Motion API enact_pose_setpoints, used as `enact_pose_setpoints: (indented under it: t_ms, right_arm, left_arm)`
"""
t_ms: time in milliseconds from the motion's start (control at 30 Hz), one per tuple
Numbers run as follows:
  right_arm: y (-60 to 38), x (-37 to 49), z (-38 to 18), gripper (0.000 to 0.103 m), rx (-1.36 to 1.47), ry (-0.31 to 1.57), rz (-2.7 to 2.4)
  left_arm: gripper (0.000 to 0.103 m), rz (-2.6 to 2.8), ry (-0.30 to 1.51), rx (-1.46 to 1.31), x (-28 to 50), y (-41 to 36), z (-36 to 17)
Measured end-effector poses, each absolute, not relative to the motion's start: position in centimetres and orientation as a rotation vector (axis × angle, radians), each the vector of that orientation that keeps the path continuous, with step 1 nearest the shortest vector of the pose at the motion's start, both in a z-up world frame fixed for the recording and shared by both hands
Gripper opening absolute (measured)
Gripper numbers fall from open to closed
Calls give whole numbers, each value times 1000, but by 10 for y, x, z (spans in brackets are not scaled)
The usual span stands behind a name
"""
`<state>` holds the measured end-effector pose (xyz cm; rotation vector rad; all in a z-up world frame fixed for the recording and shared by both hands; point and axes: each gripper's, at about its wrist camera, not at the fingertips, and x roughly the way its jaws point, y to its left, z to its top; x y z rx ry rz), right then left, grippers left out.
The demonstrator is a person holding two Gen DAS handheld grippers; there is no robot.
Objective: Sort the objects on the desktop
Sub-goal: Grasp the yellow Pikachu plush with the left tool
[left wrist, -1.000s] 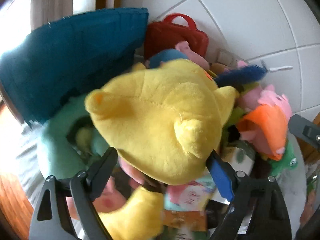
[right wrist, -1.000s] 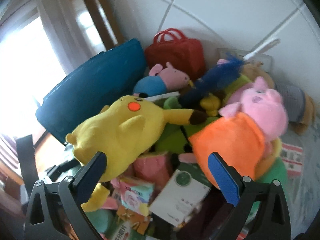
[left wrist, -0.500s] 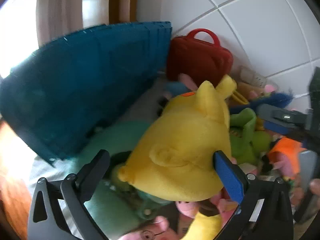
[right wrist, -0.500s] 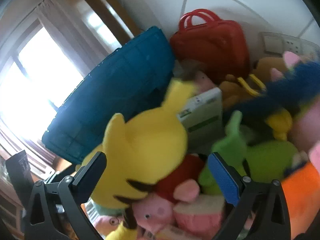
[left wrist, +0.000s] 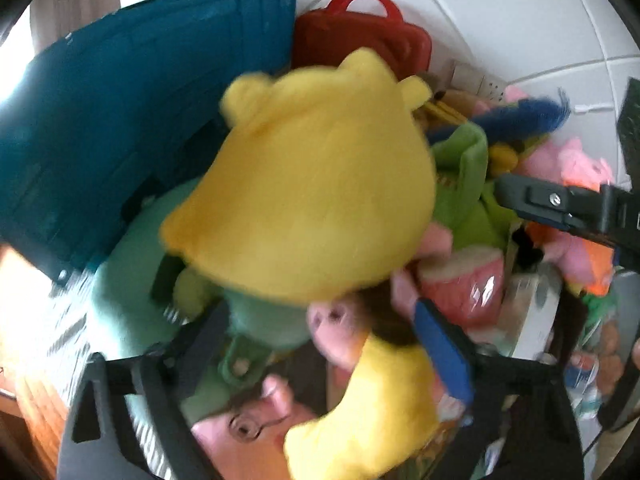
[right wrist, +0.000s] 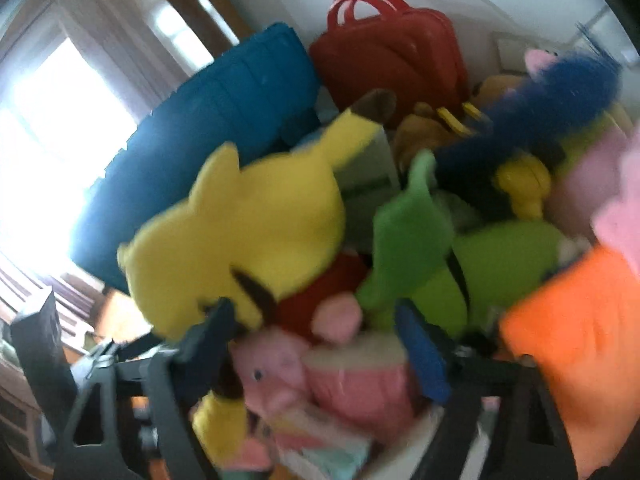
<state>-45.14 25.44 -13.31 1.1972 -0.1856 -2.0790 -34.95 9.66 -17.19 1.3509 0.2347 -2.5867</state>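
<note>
Yellow plush (right wrist: 256,232): long axis 7-to-1 o'clock, dark-tipped ear toward 1
Writing: too blurred to read
Left gripper (left wrist: 320,340): closing, gripping nothing
Right gripper (right wrist: 316,344): closing, no firm hold visible

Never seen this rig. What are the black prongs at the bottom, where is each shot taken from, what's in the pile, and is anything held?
No robot here: a person carries a two-finger gripper in each hand, with a fisheye camera on each looking along its fingers. The prongs are those fingers. In the left wrist view the left gripper is closing around the yellow plush. In the right wrist view the right gripper is closing over a pink plush. No firm grip shows yet. The pile holds soft toys, a red case and a blue crate.
</note>
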Motion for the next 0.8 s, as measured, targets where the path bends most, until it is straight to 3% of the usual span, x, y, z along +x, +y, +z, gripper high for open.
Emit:
enact_pose_setpoints:
  t_ms: [33,67,200,233,267,333,400,500,600,667,700,767,800]
  right_arm:
    - [258,-443,-136,66,1203,-181,-2071]
    - [259,-437,-138,65,1207,-177,-2061]
    - [254,-407,-145,64,1210,-144,-2020]
    - [250,-402,-146,64,1216,-133,-2012]
    - [245,-398,-148,66,1223,-127,-2009]
    - [235,-392,-153,76,1234,-125,-2007]
    - [227,-383,-155,89,1240,-113,-2014]
    - [211,-375,-159,90,1240,-108,-2037]
    - [187,-372,-167,65,1275,-91,-2072]
    - [172,-373,-176,64,1305,-70,-2117]
    - [165,-374,-182,53,1329,-68,-2135]
    - [161,-372,-187,50,1339,-81,-2176]
    - [162,-369,-186,43,1331,-102,-2205]
  left_arm:
    - [68,-2576,249,1363,-342,94,-175]
    - [61,-2567,259,1371,-337,92,-177]
    - [61,-2534,306,1335,-300,79,-176]
    - [63,-2524,309,1329,-296,76,-175]
    - [74,-2505,309,1322,-291,69,-176]
    - [86,-2474,319,1303,-281,53,-176]
    - [86,-2466,329,1296,-275,37,-176]
    - [86,-2513,319,1298,-277,14,-178]
    - [86,-2568,291,1310,-289,-3,-177]
    - [86,-2605,273,1325,-299,-13,-177]
    - [86,-2614,260,1336,-304,-16,-178]
    - [86,-2643,234,1354,-313,-22,-180]
    - [86,-2655,232,1359,-315,-24,-180]
